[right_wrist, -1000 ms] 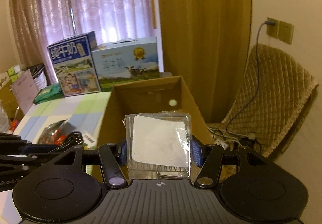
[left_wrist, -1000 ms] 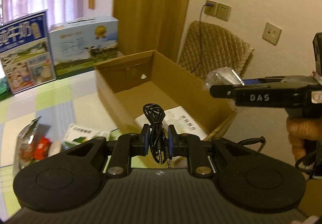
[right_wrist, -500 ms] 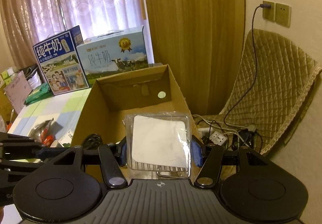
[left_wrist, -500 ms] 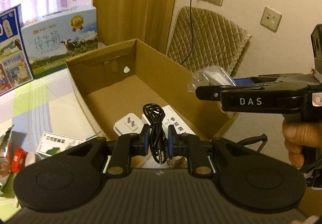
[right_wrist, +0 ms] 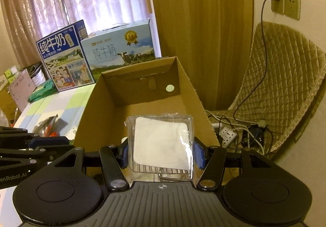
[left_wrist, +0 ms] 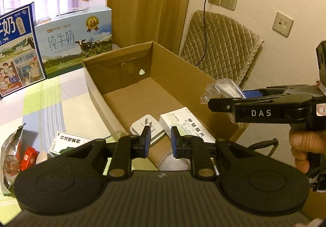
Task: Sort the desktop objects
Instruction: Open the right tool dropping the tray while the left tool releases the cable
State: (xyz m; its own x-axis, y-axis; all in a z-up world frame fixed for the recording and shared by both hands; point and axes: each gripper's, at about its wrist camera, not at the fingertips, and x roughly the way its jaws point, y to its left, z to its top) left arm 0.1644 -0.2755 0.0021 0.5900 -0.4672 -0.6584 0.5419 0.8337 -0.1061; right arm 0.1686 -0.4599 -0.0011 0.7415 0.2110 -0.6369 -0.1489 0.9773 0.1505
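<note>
Both claws hang over the cardboard box [left_wrist: 114, 92]. Left claw [left_wrist: 159, 139] is open and holds nothing; only its camera shows the white plug [left_wrist: 142, 131] inside. Right claw [right_wrist: 161, 151] squeezes a clear plastic packet [right_wrist: 161, 143].

We hold the left gripper [left_wrist: 159, 141] over the near end of the open brown cardboard box [left_wrist: 183, 76], its blue-padded jaws parted with nothing between them. Inside the box lie a white plug adapter [left_wrist: 142, 128] and, just beside it, a white printed medicine carton [left_wrist: 189, 125]. At right, a hand [left_wrist: 305, 149] holds the black right gripper [left_wrist: 214, 102], clamped on a crinkled clear plastic packet [left_wrist: 222, 88].
</note>
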